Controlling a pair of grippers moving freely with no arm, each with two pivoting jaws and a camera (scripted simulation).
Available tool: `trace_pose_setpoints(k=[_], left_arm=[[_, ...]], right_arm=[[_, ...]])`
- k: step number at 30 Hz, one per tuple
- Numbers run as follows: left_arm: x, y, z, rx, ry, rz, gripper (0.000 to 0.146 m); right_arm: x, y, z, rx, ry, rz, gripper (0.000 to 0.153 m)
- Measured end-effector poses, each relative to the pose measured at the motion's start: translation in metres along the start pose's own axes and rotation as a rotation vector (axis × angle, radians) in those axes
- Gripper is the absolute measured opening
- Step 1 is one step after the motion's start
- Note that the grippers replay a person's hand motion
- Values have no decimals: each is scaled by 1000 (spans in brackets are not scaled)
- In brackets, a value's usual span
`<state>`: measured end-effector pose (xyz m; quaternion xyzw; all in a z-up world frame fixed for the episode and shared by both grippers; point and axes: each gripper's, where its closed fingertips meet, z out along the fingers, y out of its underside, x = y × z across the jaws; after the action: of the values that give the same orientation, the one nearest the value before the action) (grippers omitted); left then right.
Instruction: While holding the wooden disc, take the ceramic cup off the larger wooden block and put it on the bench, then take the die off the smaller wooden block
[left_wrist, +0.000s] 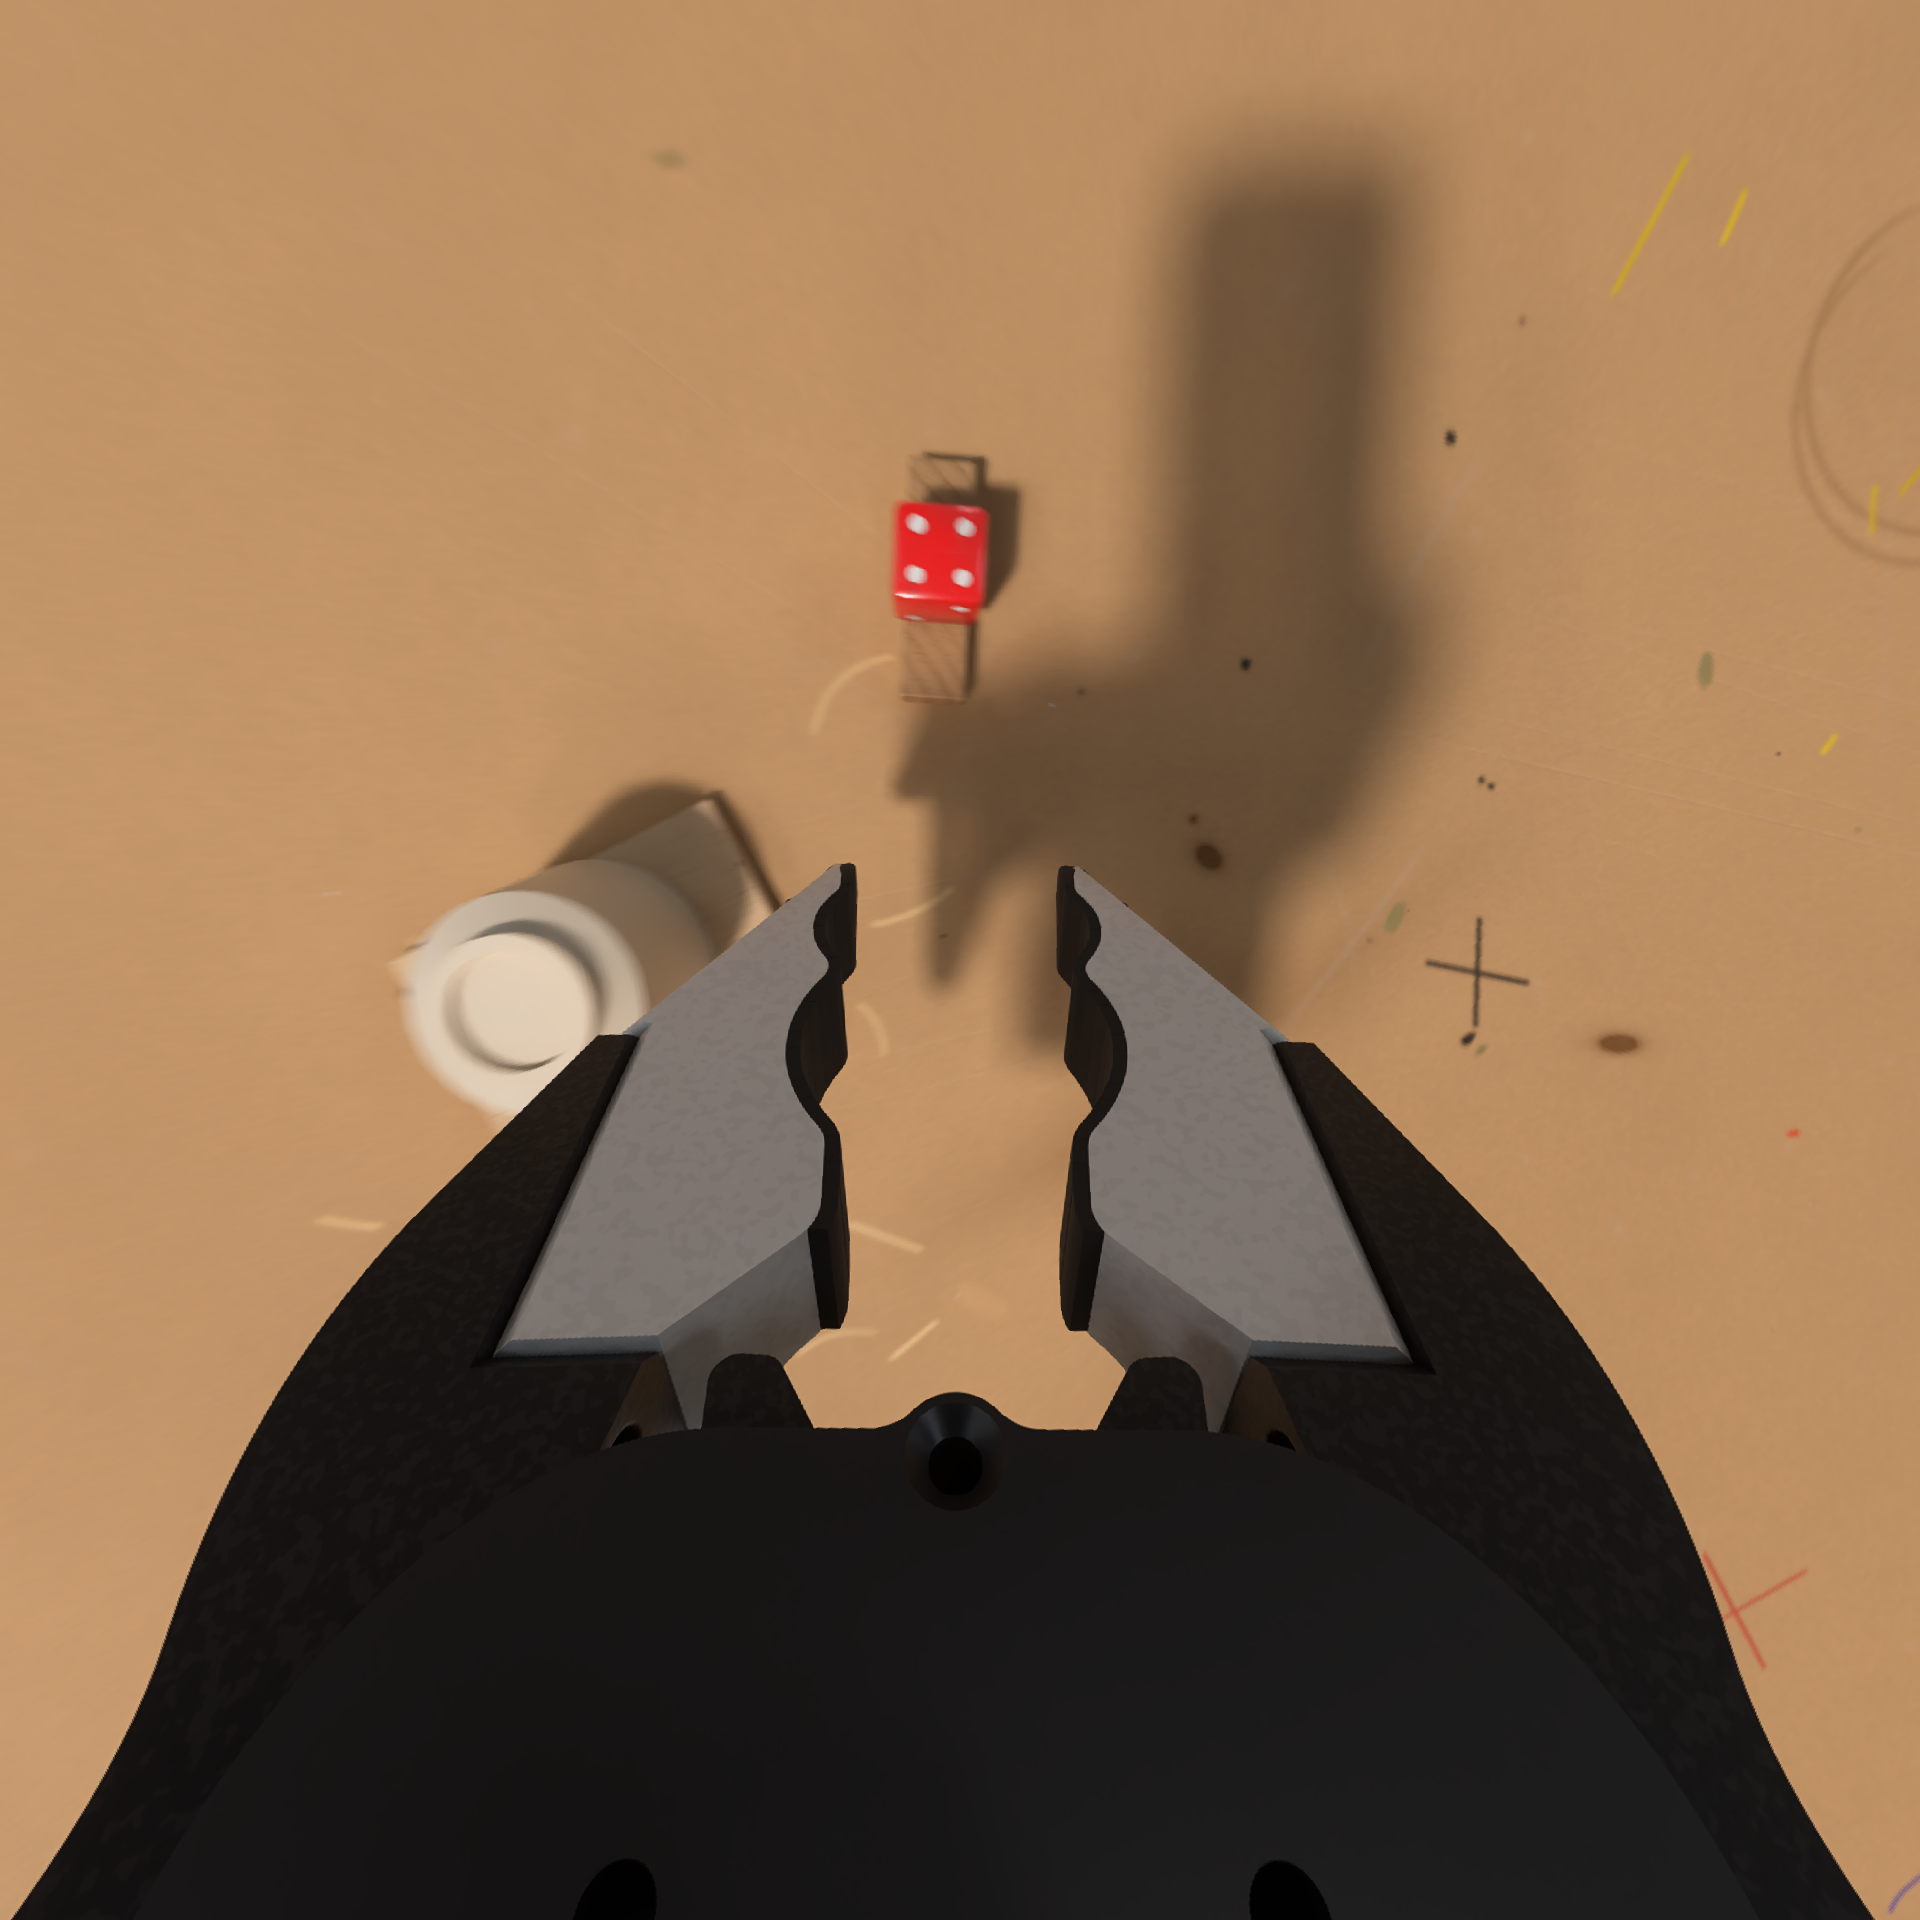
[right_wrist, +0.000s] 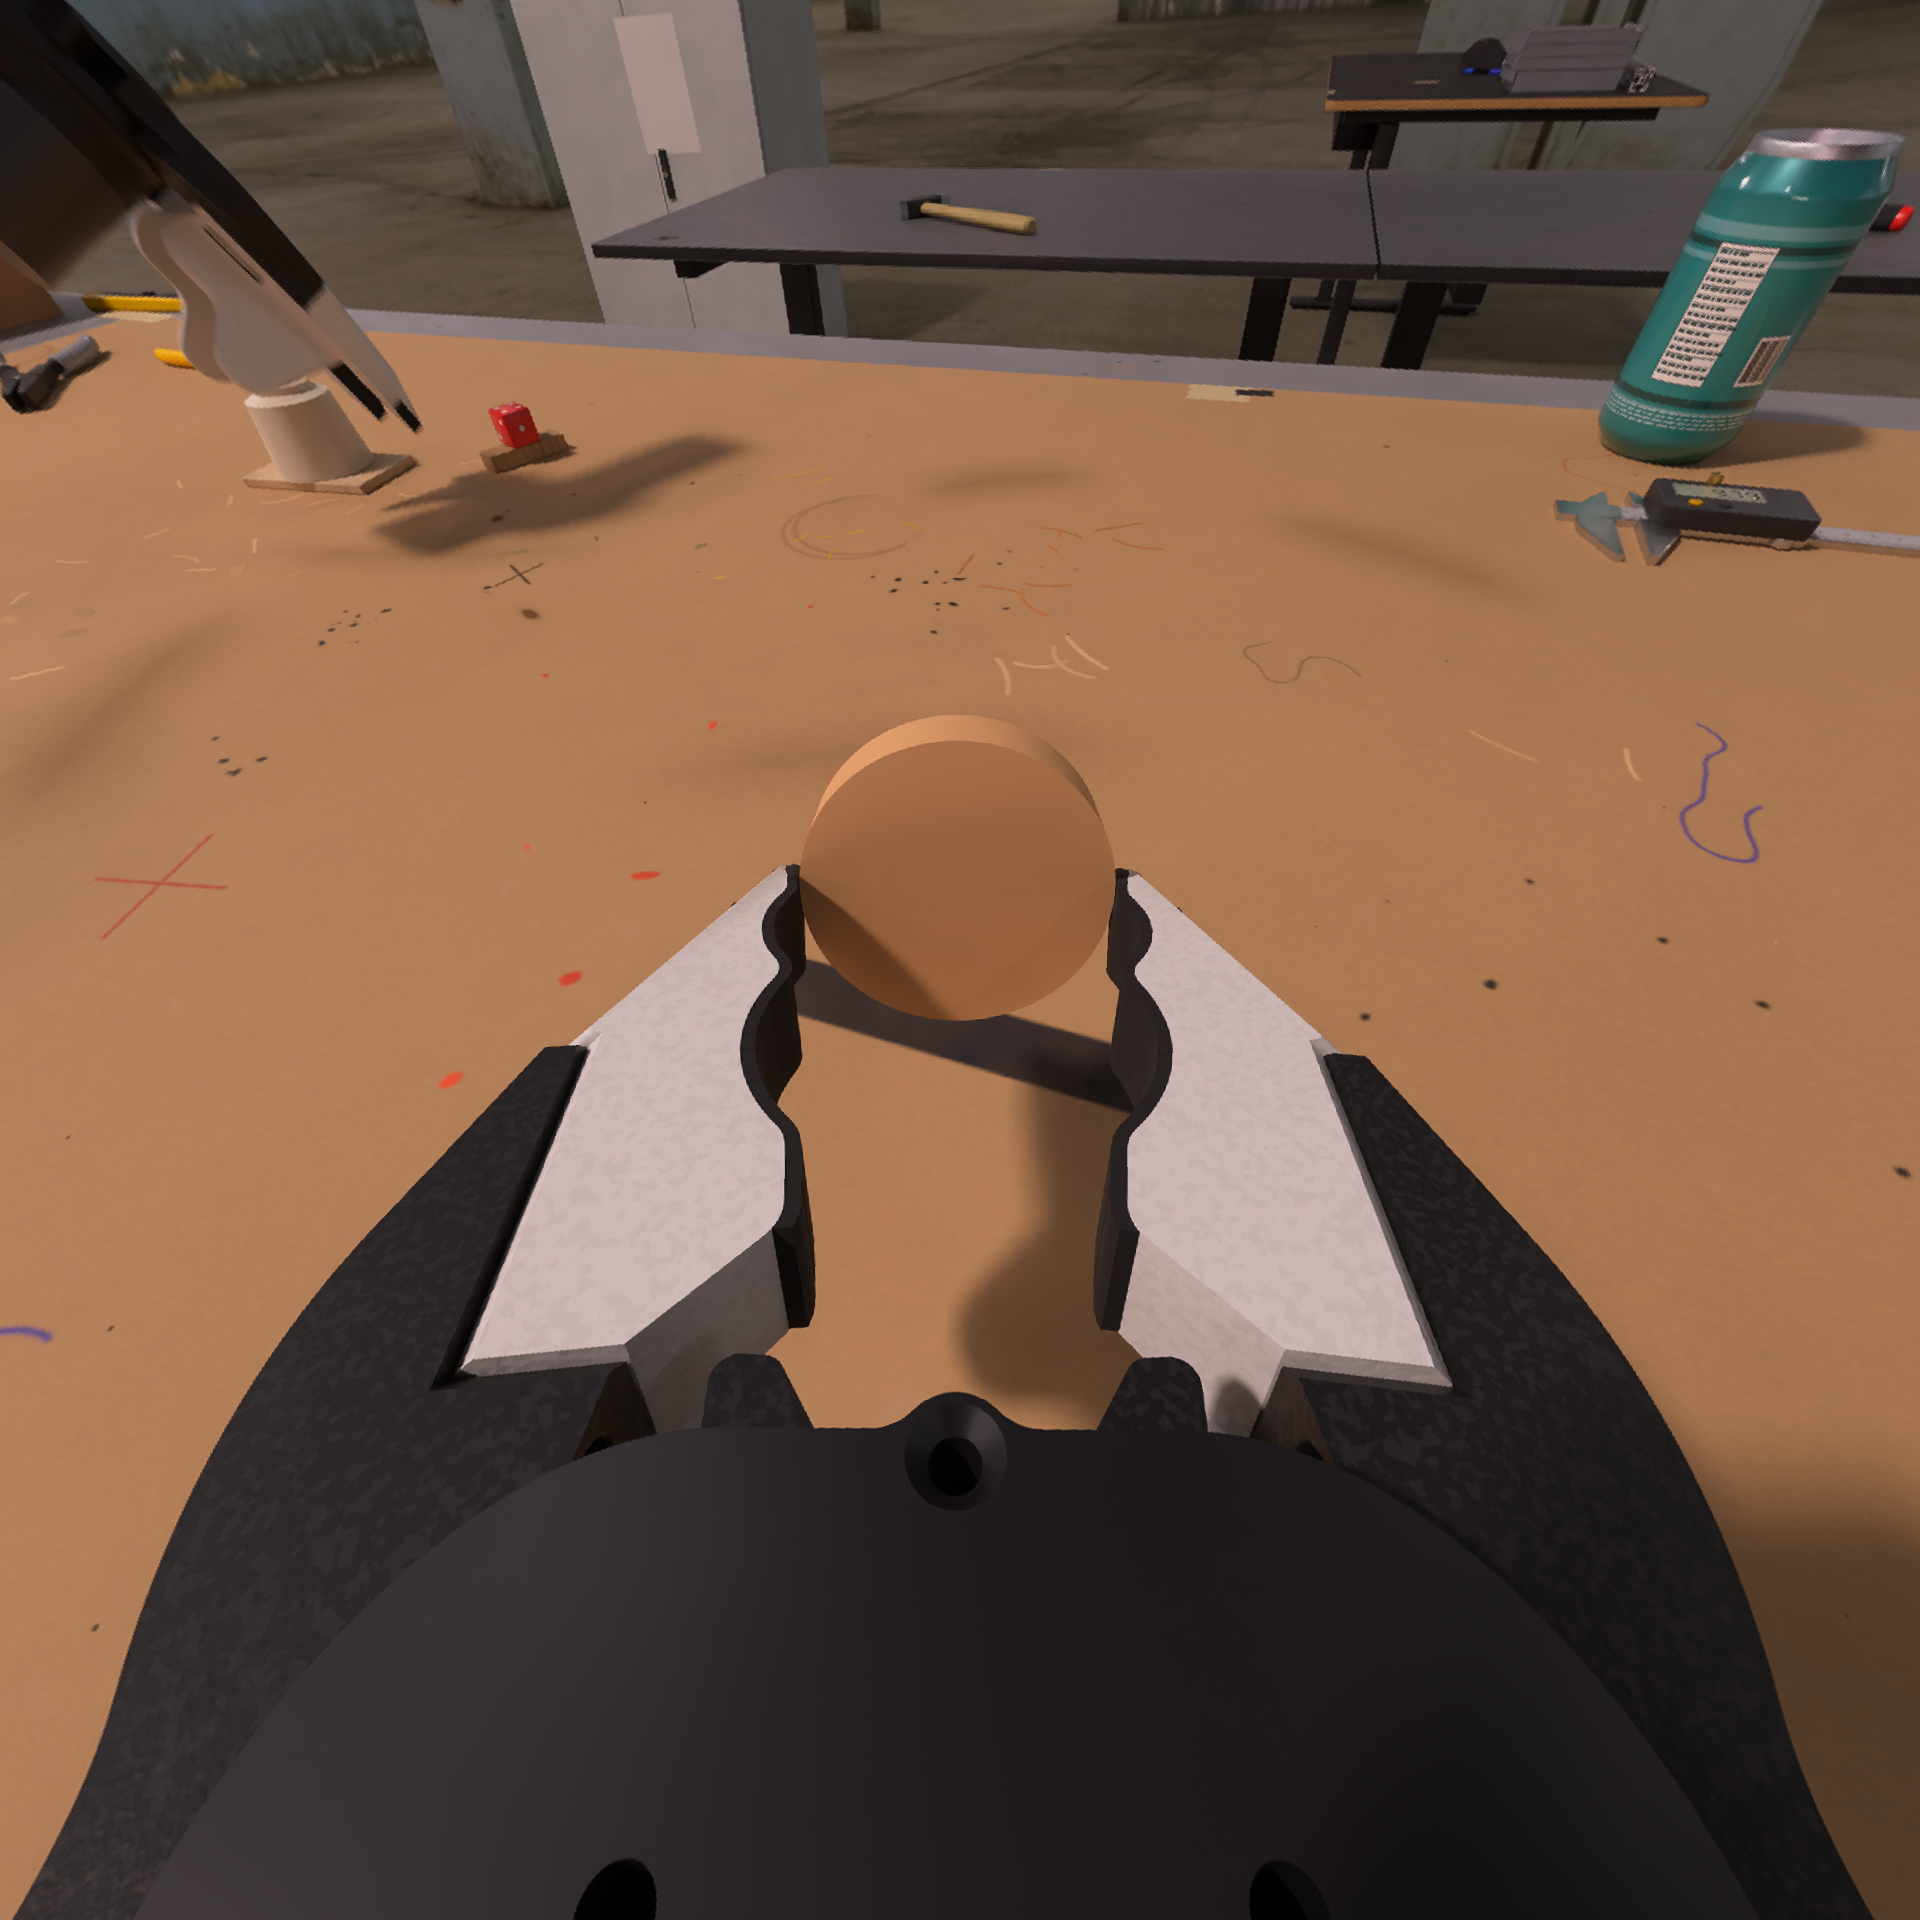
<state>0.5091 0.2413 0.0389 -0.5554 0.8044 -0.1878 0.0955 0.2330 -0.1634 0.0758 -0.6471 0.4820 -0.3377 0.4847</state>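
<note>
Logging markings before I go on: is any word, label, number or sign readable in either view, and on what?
Die: no writing; four white pips on its top face.
Teal can: a pale label with print, too small to read.
Caliper: a display, too blurred to read.
Bench: pen crosses and squiggles, no words.
Cup and wooden disc: none.

left gripper | textured black shell showing | pale grey fingers wearing wavy black pads | right gripper looking identical
</note>
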Motion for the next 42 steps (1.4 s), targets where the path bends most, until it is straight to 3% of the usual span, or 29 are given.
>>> trace_pose_setpoints(k=[4, 8, 10, 14, 20, 27, 33, 39, 42], left_arm=[[-35, -8, -37, -13, -26, -31, 50], [-58, -8, -38, -134, -32, -52, 63], [-66, -14, -36, -161, -98, 97, 63], [-62, -5, -33, -270, -90, 630, 65], [-78, 15, -26, -447, -94, 972, 66], [-83, 25, -8, -564, -100, 1081, 68], [-86, 30, -9, -571, -109, 1088, 48], [-66, 22, -50, -431, -90, 1065, 48], [-24, 8, -87, -316, -82, 1114, 48]], right_arm=[[0, 0, -1, 5, -4, 1, 59], [-2, 1, 2, -10, -10, -7, 59], [-3, 1, 2, -10, -15, -8, 59], [-4, 0, 2, -6, -22, 0, 59], [-4, 1, 3, -12, -19, -7, 59], [-7, 5, 8, -52, -10, -52, 59], [-5, 5, 8, -53, -19, -26, 59], [-2, 2, 6, -27, -26, 4, 59], [-3, 2, 6, -29, -26, 2, 59]])
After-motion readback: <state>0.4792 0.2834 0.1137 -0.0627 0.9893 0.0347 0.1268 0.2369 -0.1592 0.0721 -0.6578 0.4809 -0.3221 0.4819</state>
